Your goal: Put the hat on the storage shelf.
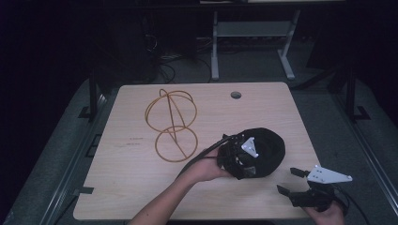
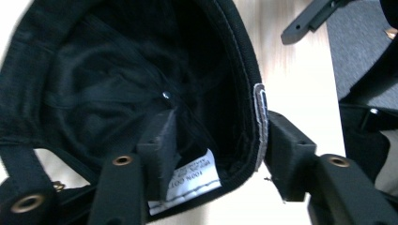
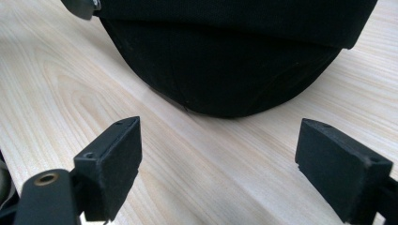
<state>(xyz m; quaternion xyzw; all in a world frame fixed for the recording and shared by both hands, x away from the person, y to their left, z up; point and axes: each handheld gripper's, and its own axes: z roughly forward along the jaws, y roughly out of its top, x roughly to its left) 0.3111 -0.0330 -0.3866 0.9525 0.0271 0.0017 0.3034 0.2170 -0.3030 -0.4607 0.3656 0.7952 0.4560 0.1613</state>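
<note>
While the black cap (image 1: 267, 150) lies at about four o'clock on the pale wooden bench (image 1: 126, 187), the left hand-held gripper (image 1: 241, 159) is right on it, pressed in against the cap's near-left side in the high view. The person's left hand (image 1: 204, 169) comes up from six o'clock, cable trailing back toward the forearm. Look along the left gripper view: the cap sits open side toward the camera, dark lining showing, and the jaws straddle its rim, one pad inside the crown by the white care label (image 2: 187, 180), the other outside the stitched edge at three o'clock. The outer pad sits against the rim; whether the inner one is pressing the fabric I cannot tell, so the jaws stand half-closed around the brim edge rather than clearly clamped.

Over at five o'clock on the bench, near the front edge, the right hand-held gripper (image 1: 293, 180) rests in the person's right hand (image 1: 326, 213), its grey three-cornered plate on top. Its jaws stand wide apart with only bare wood between them. In the right gripper view the cap's rounded crown (image 3: 225, 70) fills twelve o'clock, just beyond the fingertips and apart from them.

Toward ten o'clock, well apart from the cap, stands a brass-coloured wire stand (image 1: 171, 124) of looped rings, one ring flat on the bench. A small round cable hole (image 1: 236, 95) sits at twelve o'clock near the far edge.
</note>
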